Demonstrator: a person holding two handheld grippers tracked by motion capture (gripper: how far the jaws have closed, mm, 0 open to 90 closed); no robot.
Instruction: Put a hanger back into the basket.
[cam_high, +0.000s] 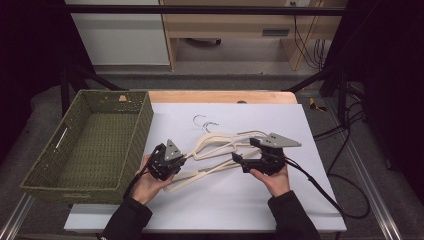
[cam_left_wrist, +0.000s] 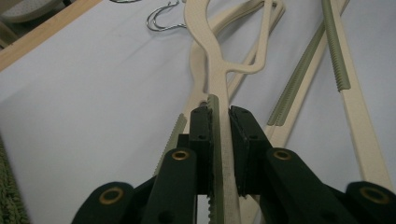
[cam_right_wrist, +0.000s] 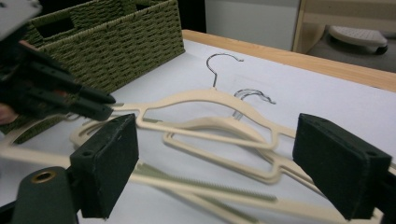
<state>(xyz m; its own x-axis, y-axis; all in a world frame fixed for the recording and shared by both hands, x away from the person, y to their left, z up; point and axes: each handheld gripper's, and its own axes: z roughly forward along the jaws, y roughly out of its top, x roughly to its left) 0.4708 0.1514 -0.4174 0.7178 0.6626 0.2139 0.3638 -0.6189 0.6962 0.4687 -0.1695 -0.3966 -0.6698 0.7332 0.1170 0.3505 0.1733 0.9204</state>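
Observation:
A loose pile of cream plastic hangers (cam_high: 220, 142) with metal hooks (cam_high: 201, 120) lies on the white table cover. My left gripper (cam_high: 181, 161) is shut on the arm of one hanger (cam_left_wrist: 219, 70), its pads pressing a cream bar with a green ridged strip, near the basket. My right gripper (cam_high: 243, 150) stands open at the right side of the pile. In the right gripper view its wide jaws (cam_right_wrist: 217, 123) stand either side of the hangers (cam_right_wrist: 210, 130) without touching them. My left gripper (cam_right_wrist: 105, 105) shows there at the left.
A green woven basket (cam_high: 142, 125) stands at the left edge of the table, seen also in the right gripper view (cam_right_wrist: 116, 42). The white cover (cam_high: 280, 200) ends at a wooden table edge (cam_high: 225, 96) at the back. Cables trail off to the right.

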